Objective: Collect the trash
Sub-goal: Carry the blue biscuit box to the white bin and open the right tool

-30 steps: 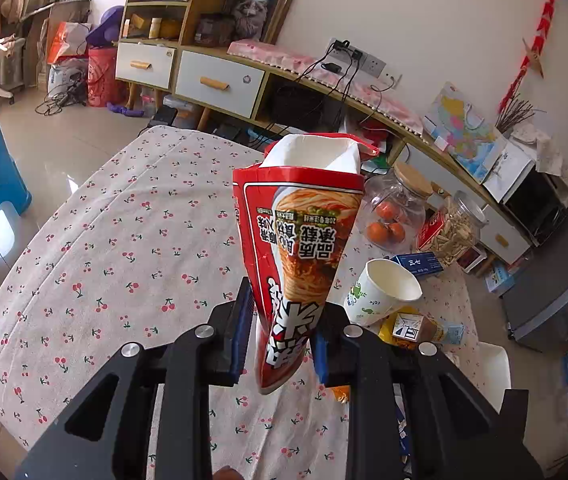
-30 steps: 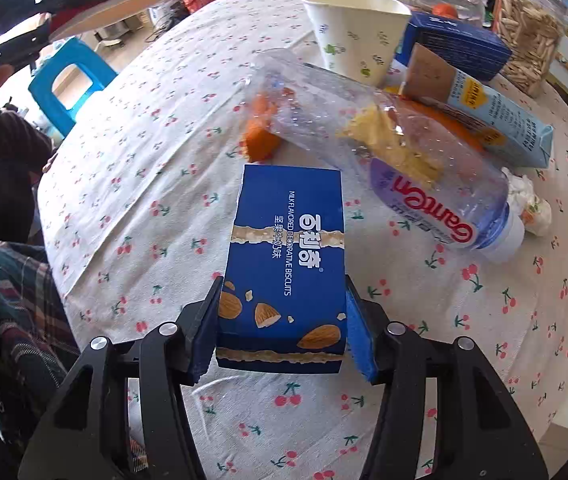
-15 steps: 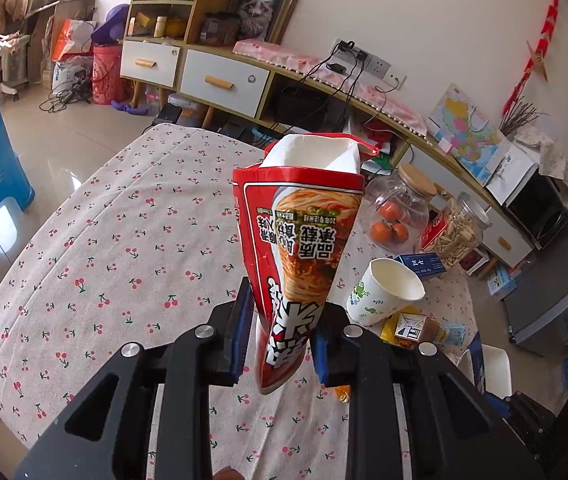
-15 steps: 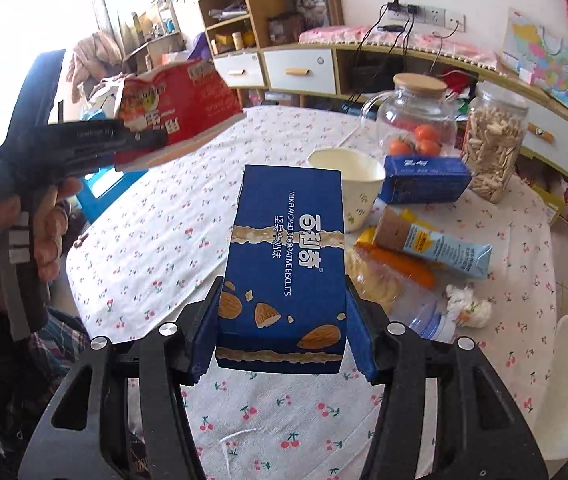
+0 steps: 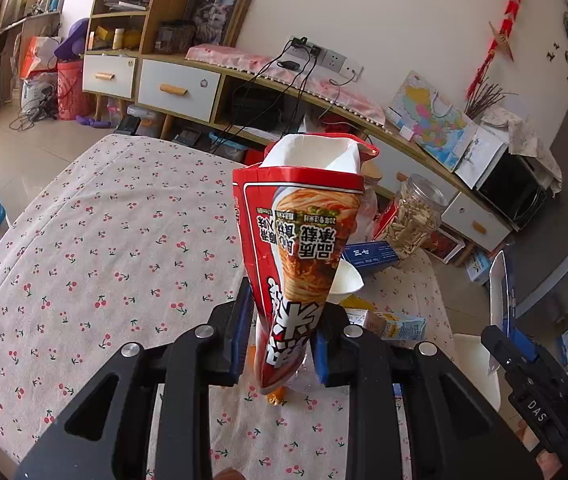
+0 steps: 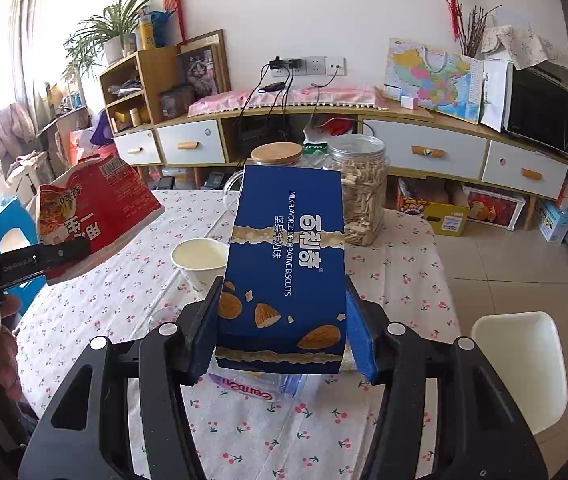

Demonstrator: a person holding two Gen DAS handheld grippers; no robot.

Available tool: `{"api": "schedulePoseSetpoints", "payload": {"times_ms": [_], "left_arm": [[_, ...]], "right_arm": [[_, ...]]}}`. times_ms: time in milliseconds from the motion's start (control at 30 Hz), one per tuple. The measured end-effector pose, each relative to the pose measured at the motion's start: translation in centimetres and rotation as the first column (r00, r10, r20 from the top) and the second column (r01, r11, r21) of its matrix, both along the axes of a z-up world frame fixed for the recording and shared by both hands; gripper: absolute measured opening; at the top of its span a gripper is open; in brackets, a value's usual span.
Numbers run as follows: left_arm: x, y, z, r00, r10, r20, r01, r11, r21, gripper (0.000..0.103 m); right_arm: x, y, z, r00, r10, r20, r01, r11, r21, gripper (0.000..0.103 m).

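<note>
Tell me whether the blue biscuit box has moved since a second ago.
Yes. The blue biscuit box, clamped in the right gripper, has risen off the table: the plastic bottle that lay beyond it now shows beneath it.

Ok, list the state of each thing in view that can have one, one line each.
Left tool: shut on the red noodle packet.
Red noodle packet: torn open, held off the table.
Right tool: shut on the blue biscuit box.
Blue biscuit box: closed, held above the table.
Paper cup: upright, looks empty.
Glass jar: lid on.
Plastic bottle: lying on its side.
</note>
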State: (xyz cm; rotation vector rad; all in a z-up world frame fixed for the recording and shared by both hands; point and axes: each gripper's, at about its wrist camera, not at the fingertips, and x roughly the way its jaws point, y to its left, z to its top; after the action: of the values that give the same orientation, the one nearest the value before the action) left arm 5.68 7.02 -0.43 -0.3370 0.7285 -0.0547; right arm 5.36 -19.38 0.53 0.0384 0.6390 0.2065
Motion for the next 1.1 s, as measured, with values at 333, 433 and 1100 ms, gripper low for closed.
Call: {"api": "schedulePoseSetpoints", "payload": {"times_ms": [333,433,1100], "left_arm": [[0.3,-6.2,1.2,0.994,-0.102,0.038,0.100,0.994,0.047,0.026],[0.4,-8.2,0.9,0.991,-0.133,0.030,0.131,0.990,0.048,0.026],[2.5,-27.4,0.9,0.908,-0.419,-0.016,0.419,0.905,0.074,0.026]], "right_arm": [[0.1,-6.5,0.7,0.978,-0.203,0.044,0.203,0.979,0.007,0.052],[0.1,-9.3,0.5,0.961,-0.274,0.036,0.274,0.962,0.011,0.052],[-1.4,-26.9,-0.6,0.745,-0.662,-0.078,0.665,0.747,0.019,0.084]]}}
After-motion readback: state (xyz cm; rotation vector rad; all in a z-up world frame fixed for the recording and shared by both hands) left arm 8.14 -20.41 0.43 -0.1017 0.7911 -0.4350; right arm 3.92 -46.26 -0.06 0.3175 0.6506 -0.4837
